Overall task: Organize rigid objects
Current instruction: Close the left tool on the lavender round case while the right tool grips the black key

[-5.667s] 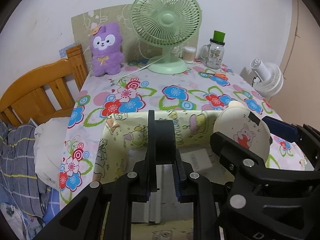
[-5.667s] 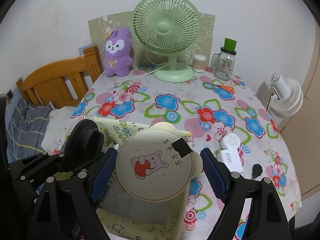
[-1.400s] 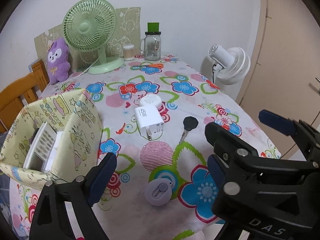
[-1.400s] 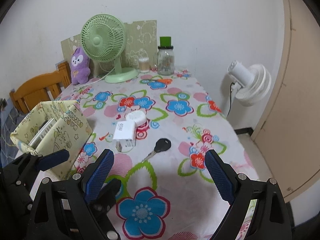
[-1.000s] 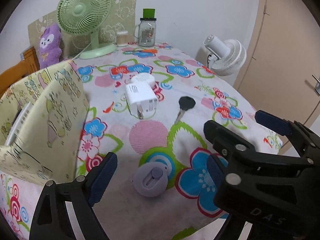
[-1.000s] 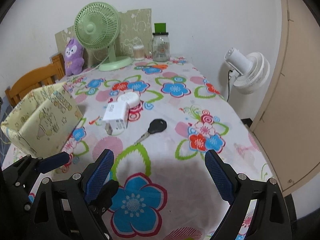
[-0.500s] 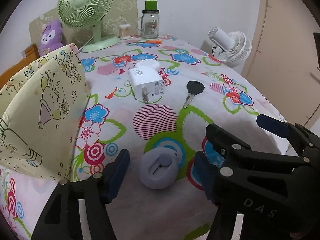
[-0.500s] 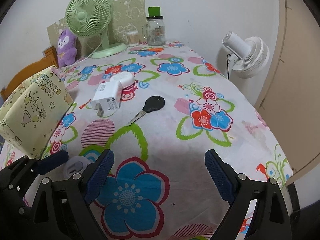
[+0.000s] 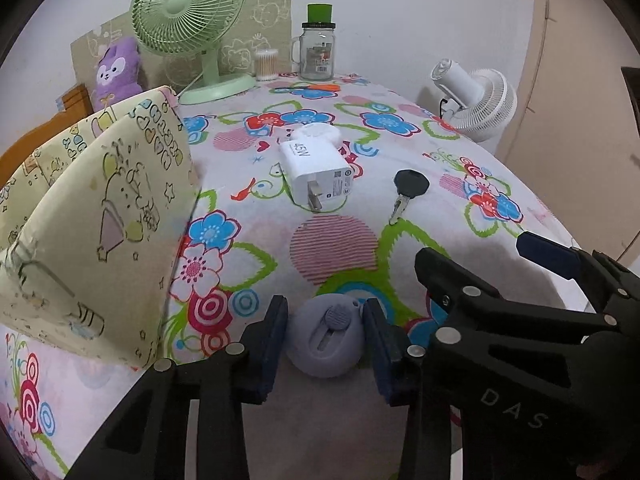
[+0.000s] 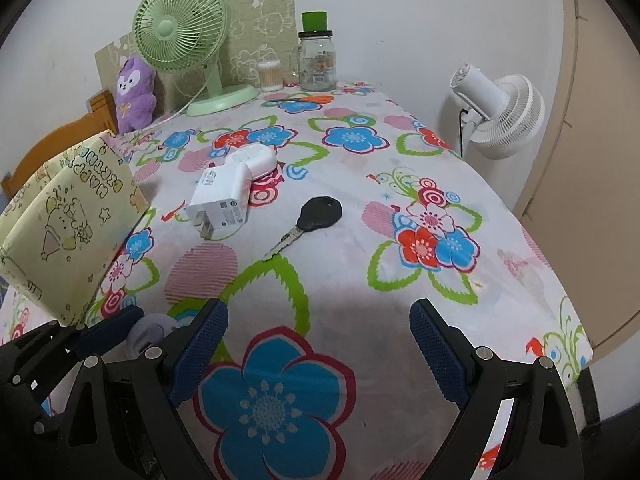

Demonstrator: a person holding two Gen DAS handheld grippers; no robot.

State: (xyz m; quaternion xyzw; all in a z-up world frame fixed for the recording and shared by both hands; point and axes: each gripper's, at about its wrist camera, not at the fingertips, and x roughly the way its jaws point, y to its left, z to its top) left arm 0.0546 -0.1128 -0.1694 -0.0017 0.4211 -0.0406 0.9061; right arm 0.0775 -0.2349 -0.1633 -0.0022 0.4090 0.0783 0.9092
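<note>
On the desk point(image 9: 460, 216), right of the yellow box point(image 9: 104, 216), the left tool point(image 9: 325, 338) has just been closing around a round lilac case point(image 9: 326, 336) with a slider button on top. Its pads touch the case's sides or nearly so. The right tool point(image 10: 318, 350) stands wide apart, empty.

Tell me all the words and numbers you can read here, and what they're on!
"45W": on the white charger.
"DAS": on the right gripper body, seen in the left wrist view.
"HAPPY BIRTHDAY": upside down on the yellow storage box; the second word is only partly legible.
The charger's small print and the glass jar label are too small to read.
</note>
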